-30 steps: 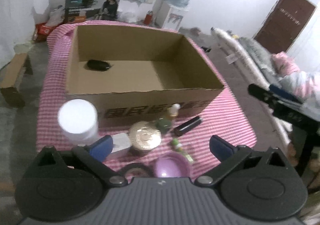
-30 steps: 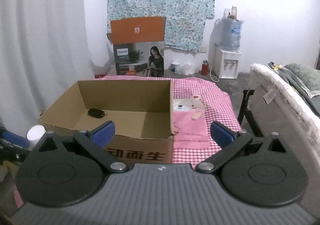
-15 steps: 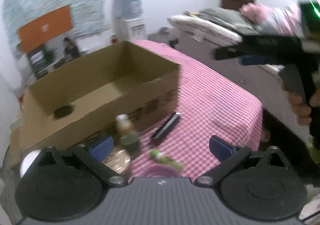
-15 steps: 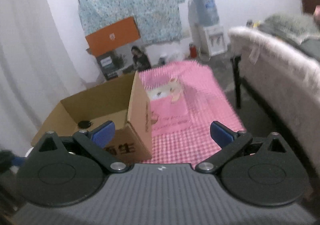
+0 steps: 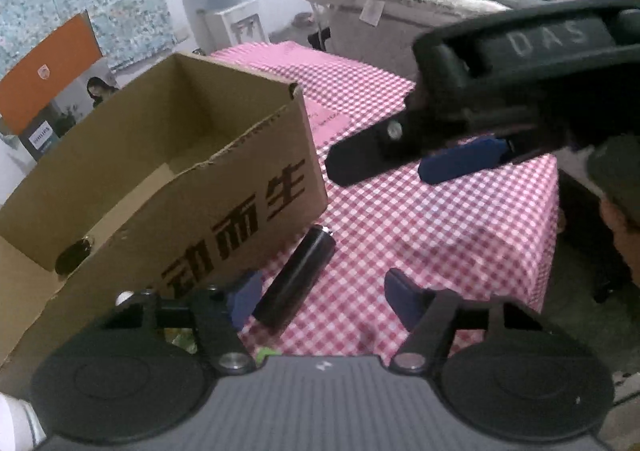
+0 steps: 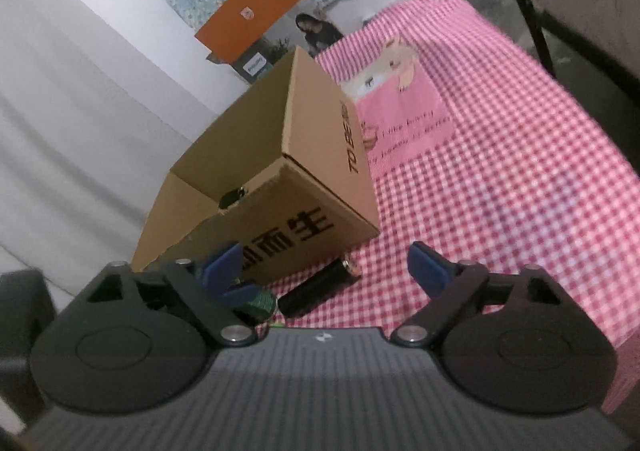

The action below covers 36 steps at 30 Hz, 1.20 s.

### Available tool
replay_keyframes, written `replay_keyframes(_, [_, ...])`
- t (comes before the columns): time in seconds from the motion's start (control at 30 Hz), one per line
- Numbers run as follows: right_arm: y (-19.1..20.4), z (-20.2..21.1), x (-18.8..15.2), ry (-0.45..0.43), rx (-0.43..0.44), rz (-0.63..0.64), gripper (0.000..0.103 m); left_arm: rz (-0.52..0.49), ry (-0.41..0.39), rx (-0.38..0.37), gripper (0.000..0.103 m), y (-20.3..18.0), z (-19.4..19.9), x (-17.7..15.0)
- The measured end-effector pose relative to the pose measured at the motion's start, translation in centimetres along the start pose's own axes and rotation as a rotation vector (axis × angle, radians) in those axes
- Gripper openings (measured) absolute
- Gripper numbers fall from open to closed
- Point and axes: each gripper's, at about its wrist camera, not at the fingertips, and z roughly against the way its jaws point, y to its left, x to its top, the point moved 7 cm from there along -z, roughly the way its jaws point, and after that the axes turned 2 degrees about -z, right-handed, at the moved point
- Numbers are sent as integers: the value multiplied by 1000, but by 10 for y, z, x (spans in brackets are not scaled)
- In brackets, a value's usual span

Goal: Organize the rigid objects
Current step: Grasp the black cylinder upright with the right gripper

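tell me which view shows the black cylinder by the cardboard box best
The left wrist view: the black cylinder lies whole and large on the checked cloth. The right wrist view shows it smaller and dimmer.

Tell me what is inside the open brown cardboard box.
One small black oval object lies on the cardboard box floor near a wall. The near wall hides the remaining floor.

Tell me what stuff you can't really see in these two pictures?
- Small black object in the cardboard box: left wrist view, the box's front wall hides part, too dark to name.
- Green thing: right wrist view, behind the right gripper's own finger.
- Black cylinder: its near end is covered by the left gripper, whose jaws are closing.
- White object: cut off at the left wrist view's corner.
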Motion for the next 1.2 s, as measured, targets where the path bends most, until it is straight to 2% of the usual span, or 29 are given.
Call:
replay_keyframes(0.07, [-6, -6, -2, 15, 9, -24, 75, 0, 30, 3, 57, -1, -11, 1])
replay_keyframes(0.13, [-9, -10, -4, 26, 13, -37, 66, 16, 46, 2, 54, 1, -19, 2])
replay_keyframes(0.23, [-12, -14, -5, 39, 9, -43, 58, 25, 51, 7, 49, 5, -23, 4])
replay_keyframes(0.4, [-16, -18, -5, 44, 18, -60, 53, 53, 79, 9, 37, 12, -31, 6])
replay_keyframes(0.43, [-17, -18, -5, 42, 20, -64, 53, 65, 84, 0, 29, 13, -32, 7])
replay_keyframes(0.5, [-19, -18, -5, 37, 21, -71, 53, 119, 97, -52, 23, 15, -37, 8])
replay_keyframes(0.63, [-25, -16, -6, 30, 14, -82, 50, 227, 107, -132, 23, 18, -42, 9])
replay_keyframes(0.7, [-27, -14, -6, 26, 9, -86, 49, 290, 107, -196, 23, 19, -41, 9])
replay_keyframes(0.77, [-30, -12, -6, 21, 8, -89, 49, 319, 111, -229, 23, 20, -40, 8])
replay_keyframes(0.97, [-33, -9, -7, 12, 8, -90, 48, 306, 111, -209, 25, 19, -39, 4])
replay_keyframes(1.2, [-30, -20, -15, 49, 9, -92, 39, 289, 103, -199, 25, 17, -36, 1])
